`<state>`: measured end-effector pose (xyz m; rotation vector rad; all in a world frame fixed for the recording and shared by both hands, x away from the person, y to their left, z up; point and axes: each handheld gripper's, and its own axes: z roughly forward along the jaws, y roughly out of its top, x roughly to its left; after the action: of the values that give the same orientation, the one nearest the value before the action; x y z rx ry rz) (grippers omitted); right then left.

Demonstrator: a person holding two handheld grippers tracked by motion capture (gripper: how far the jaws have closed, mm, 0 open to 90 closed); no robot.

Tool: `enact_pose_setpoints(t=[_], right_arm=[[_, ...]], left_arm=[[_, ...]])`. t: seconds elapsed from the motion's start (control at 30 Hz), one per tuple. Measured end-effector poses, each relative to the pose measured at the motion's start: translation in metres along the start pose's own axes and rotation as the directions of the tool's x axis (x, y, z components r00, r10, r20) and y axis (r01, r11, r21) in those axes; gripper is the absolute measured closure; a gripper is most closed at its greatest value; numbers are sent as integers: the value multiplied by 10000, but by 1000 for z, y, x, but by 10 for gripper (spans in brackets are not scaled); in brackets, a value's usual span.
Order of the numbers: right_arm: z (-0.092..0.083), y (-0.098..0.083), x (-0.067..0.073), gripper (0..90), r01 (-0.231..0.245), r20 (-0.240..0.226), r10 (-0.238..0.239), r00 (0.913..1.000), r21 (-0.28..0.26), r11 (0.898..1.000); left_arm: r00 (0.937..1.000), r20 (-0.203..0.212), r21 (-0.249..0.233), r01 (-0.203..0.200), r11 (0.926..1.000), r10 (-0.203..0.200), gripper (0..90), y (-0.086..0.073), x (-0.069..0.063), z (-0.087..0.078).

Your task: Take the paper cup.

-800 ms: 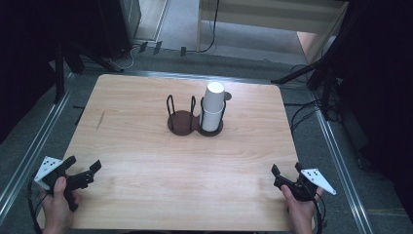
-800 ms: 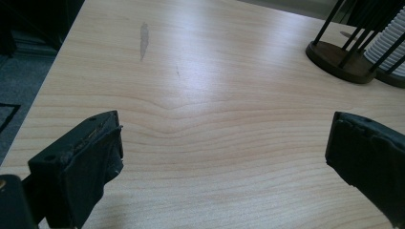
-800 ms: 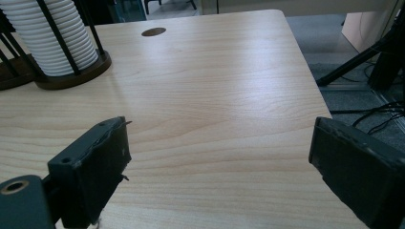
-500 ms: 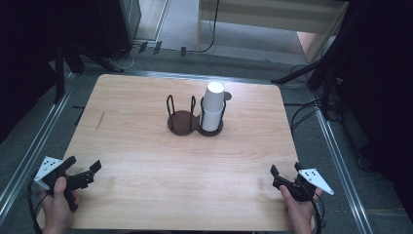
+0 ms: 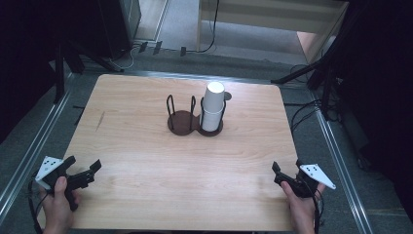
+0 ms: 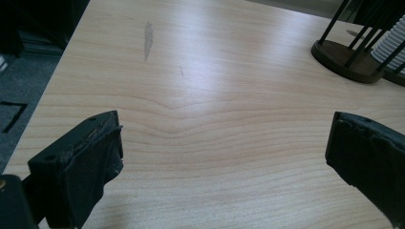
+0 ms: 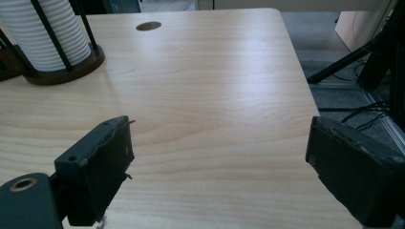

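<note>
Nothing moved; cup stack (image 5: 213, 106) fills right holder (image 5: 211, 127).

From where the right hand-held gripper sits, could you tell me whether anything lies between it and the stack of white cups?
Nothing visible does: bare table lies between the right hand-held gripper and the stack of white cups, though the holder's black rods surround the stack.

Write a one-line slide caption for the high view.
Both open claws, left and right, wait near a cup stack in its holder.
</note>
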<state>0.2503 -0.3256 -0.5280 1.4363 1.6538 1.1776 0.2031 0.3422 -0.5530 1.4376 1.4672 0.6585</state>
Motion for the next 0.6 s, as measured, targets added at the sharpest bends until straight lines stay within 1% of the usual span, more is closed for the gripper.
enact_pose_setpoints(t=[0.03,0.1,0.13,0.2,0.23,0.27,0.3,0.33,0.37,0.4,0.43,0.47,0.5,0.53,0.57,0.6], right_arm=[[0,0,0,86,0,0,0,10000,0,10000],[0,6,3,87,36,45,-36,10000,-31,10000],[1,8,5,87,128,6,-128,9999,-54,9999],[3,12,10,87,239,-7,-239,9997,-47,9997],[3,12,10,87,239,-7,-239,9997,-47,9997],[4,14,12,86,191,-46,-192,9998,-64,9998],[6,20,18,86,173,-165,-176,9997,-133,9998],[6,20,18,86,173,-165,-176,9997,-133,9998],[9,26,22,86,203,-303,-208,9993,-167,9997],[9,26,22,86,203,-303,-208,9993,-167,9997],[10,29,25,86,265,-375,-272,9989,-188,9995],[13,35,32,86,422,-434,-431,9981,-205,9989],[13,35,32,86,422,-434,-431,9981,-205,9989],[15,39,35,86,492,-497,-503,9975,-230,9985],[18,45,42,86,574,-631,-591,9963,-277,9980],[20,47,45,86,574,-676,-594,9959,-313,9979]], left_arm=[[10000,0,0,0,10000,0,0,0,0,0],[10000,52,-12,59,10000,-59,0,0,0,0],[9999,61,13,89,10000,-89,0,0,1,0],[10000,58,26,67,10000,-67,0,0,1,0],[10000,60,38,53,10000,-53,0,0,1,0],[10000,55,43,51,10000,-51,0,0,0,1],[10000,54,52,51,10000,-52,0,0,0,1],[10000,46,46,59,10000,-59,0,0,0,1],[10000,53,73,62,10000,-63,0,0,0,1],[10000,53,73,62,10000,-63,0,0,0,1],[10000,43,82,64,9999,-65,0,0,0,1],[10000,42,77,63,10000,-63,0,0,0,1],[10000,42,77,63,10000,-63,0,0,0,1],[10000,47,86,70,9999,-70,0,0,0,1],[10000,49,82,81,9999,-81,0,0,0,1],[10000,76,63,60,10000,-61,0,0,1,1]])
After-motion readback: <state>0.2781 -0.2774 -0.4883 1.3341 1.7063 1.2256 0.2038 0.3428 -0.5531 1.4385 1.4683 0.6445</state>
